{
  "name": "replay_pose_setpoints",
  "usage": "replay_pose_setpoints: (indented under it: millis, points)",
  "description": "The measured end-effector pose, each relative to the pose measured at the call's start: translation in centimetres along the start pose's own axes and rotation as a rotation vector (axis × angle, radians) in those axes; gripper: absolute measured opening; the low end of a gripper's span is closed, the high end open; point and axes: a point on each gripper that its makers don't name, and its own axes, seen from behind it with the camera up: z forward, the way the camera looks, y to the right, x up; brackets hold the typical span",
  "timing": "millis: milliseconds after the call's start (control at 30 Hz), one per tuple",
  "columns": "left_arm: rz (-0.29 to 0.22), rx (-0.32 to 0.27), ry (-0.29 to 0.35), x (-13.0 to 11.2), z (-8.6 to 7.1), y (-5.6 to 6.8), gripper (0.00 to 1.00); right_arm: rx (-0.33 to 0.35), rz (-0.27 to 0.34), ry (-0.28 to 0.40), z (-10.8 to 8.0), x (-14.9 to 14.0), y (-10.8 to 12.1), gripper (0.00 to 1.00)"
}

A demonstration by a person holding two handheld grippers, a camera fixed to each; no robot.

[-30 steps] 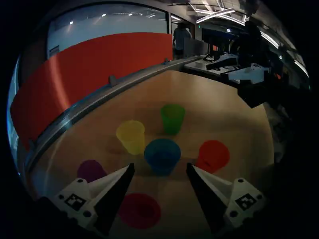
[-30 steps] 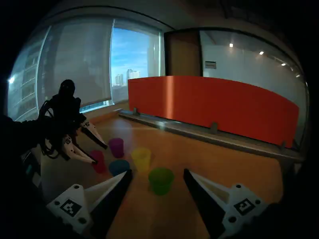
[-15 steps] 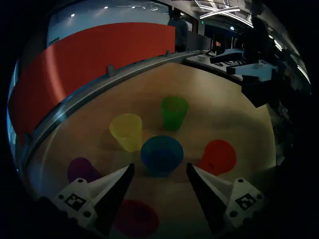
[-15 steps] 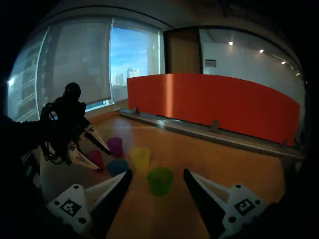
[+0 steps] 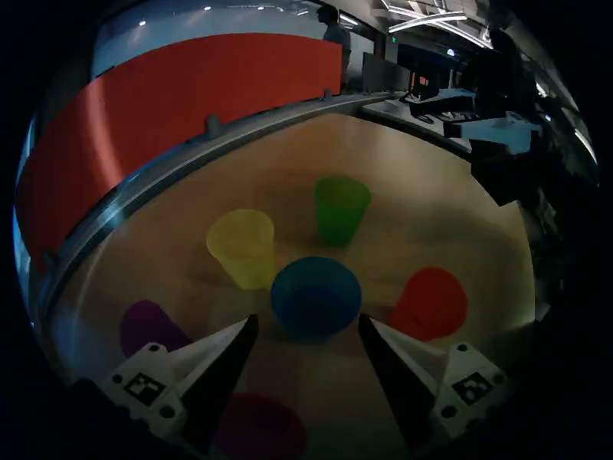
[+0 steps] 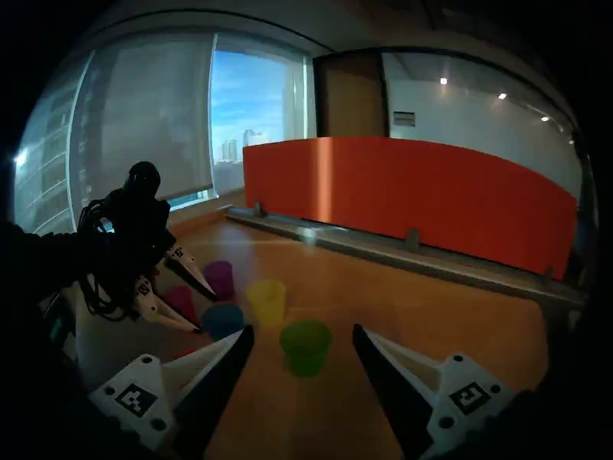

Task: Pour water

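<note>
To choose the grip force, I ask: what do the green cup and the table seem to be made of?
Green cup: probably thin plastic, translucent and smooth; light seems to pass through its wall. Table: wood or wood-look laminate, smooth with a faint sheen; the surface is warm brown. Which of the two, I cannot tell.

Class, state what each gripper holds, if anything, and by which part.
Nothing is held: the left gripper and the right gripper are both open, jaws empty.

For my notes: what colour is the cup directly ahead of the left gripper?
Blue. The cup shows best in the left gripper view.
</note>
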Motion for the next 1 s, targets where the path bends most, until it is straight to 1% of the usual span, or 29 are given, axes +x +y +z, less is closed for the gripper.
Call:
replay_pose_setpoints:
  millis: [500,700,933,1000]
  points:
    - [0.004,-0.005,-0.011,0.5,1.9,0.7,0.97,0.001,0.005,-0.006,0.4,-0.4,0.3,1.0]
    - [0.005,0.009,-0.013,0.5,2.5,0.7,0.97,0.0,0.012,-0.005,0.5,-0.6,0.5,1.0]
    - [0.005,0.034,-0.009,0.6,2.9,0.5,0.97,-0.002,0.015,-0.004,0.4,-0.6,0.6,1.0]
    - [0.004,0.042,-0.008,0.6,2.9,0.4,0.93,-0.003,0.015,-0.003,0.3,-0.6,0.6,1.0]
